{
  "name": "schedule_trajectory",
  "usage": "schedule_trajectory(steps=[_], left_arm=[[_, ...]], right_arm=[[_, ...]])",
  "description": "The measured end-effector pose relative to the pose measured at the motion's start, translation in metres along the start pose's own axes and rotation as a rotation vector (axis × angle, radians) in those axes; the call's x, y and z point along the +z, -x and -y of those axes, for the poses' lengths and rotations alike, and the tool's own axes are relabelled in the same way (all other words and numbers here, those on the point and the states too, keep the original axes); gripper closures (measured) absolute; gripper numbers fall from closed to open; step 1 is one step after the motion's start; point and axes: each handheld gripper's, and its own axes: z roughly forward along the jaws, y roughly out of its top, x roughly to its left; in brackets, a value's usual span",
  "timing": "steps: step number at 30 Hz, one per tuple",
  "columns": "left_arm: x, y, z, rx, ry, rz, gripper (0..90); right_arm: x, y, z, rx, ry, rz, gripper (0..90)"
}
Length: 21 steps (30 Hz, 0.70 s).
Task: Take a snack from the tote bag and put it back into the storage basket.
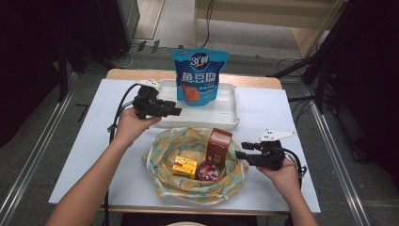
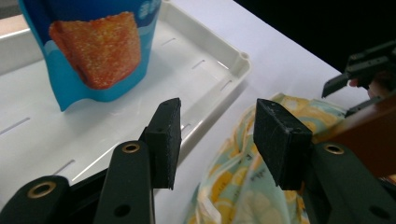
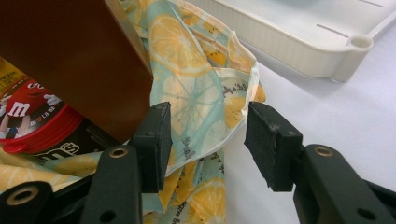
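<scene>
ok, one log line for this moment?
left claw: open, over tray | right claw: open, cloth edge between jaws | blue bag: upright in tray

Thin lemon-print cloth (image 1: pixel 162 176) lies crumpled beside a glossy blue foil pouch (image 1: pixel 199 75) in a smooth white plastic tray (image 1: pixel 227 110).

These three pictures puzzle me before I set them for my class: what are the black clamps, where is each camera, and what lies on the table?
A person holds a hand-operated black left gripper and right gripper; both are open and hold nothing. One camera looks down from above; one rides on each gripper, looking along its fingers. On the white-covered table a blue snack pouch stands in a white plastic tray. A lemon-print cloth holds a brown carton, a small yellow box and a round red tin.
</scene>
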Motion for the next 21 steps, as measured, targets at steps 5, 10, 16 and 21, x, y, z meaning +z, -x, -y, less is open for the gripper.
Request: schedule_trajectory(steps=[5,10,16,21], left_arm=[[-0.005,0.011,0.010,-0.004,0.011,0.024,49.9],[-0.008,0.021,0.024,-0.010,0.007,0.038,49.4],[-0.014,0.029,0.037,-0.006,0.007,0.048,48.8],[-0.019,0.035,0.049,-0.015,0.020,0.058,48.1]], right_arm=[[-0.001,-0.001,-0.002,0.006,-0.004,0.008,51.8],[-0.004,-0.003,-0.003,0.003,0.005,0.011,51.8],[-0.009,-0.007,-0.006,-0.005,0.016,0.010,51.8],[-0.013,-0.012,-0.009,-0.019,0.019,0.002,51.8]])
